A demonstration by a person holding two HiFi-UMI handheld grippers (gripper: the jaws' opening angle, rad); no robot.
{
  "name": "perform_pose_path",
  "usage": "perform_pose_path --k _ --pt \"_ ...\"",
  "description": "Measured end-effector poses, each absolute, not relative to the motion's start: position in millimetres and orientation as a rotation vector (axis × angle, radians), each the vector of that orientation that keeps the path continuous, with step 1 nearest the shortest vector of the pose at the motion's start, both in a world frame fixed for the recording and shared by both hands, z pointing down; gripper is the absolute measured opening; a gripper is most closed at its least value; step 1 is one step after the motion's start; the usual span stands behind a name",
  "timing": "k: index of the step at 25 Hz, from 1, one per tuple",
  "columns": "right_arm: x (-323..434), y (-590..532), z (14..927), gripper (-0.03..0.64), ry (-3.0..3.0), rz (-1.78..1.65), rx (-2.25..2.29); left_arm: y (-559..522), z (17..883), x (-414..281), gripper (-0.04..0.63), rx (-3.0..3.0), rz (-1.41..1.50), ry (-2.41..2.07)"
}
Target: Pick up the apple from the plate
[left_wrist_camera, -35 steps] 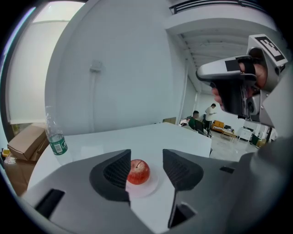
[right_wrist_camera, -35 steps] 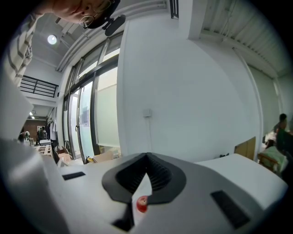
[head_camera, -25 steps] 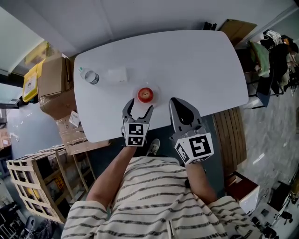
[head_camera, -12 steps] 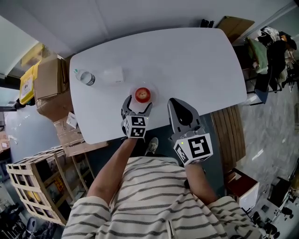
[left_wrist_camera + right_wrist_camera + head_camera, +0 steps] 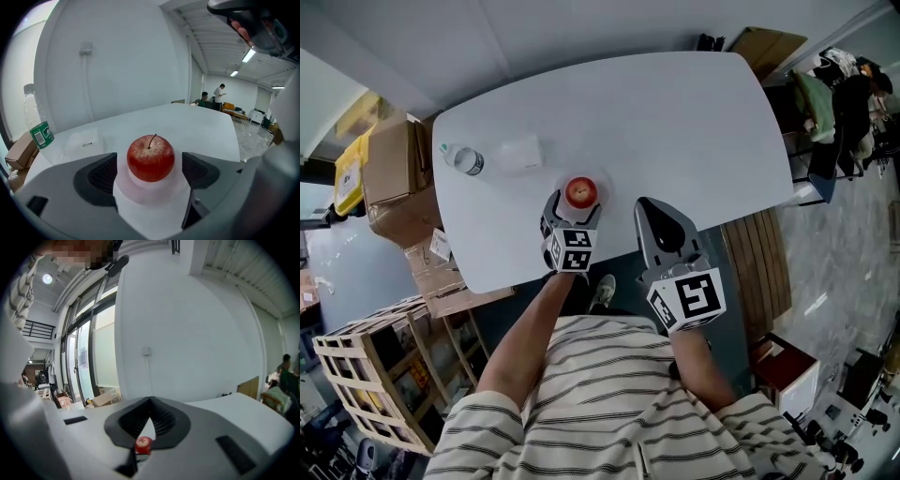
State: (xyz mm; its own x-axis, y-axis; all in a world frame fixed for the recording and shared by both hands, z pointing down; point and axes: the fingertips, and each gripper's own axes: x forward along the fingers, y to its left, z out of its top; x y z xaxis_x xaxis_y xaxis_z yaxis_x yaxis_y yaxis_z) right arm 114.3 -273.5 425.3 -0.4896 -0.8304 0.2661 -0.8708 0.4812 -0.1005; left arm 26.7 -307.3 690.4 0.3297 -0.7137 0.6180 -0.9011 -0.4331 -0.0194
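Observation:
A red apple stands stem up on a small white plate near the front edge of the white table. My left gripper is open; its jaws have just been opening wider. They stand on either side of the apple with a gap on both sides, so neither pad touches it. My right gripper is shut and empty, held over the table's near edge to the right of the plate. In the right gripper view the apple shows small beyond the jaws.
A clear water bottle and a flat white packet lie at the table's left. Cardboard boxes and a wooden crate stand on the floor at the left. People sit far back in the room.
My left gripper has moved forward and down to the plate, and its jaws, now wider, flank the apple. The right gripper has stayed where it was.

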Motion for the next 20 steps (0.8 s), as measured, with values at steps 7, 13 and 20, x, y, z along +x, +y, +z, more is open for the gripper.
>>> perform_pose_path --k 7,13,20 --pt "116.7 -275.4 427.1 0.005 -2.529 0.333 1.476 -312.1 703.6 28.9 0.413 2.247 0.827 -1.418" --pt "121.6 -276.2 429.9 0.005 -2.510 0.338 1.490 -317.1 708.8 28.4 0.412 2.244 0.831 -1.415" --pt "123.6 -276.5 432.0 0.005 -2.501 0.343 1.490 -317.5 710.3 33.8 0.411 2.265 0.845 -1.391"
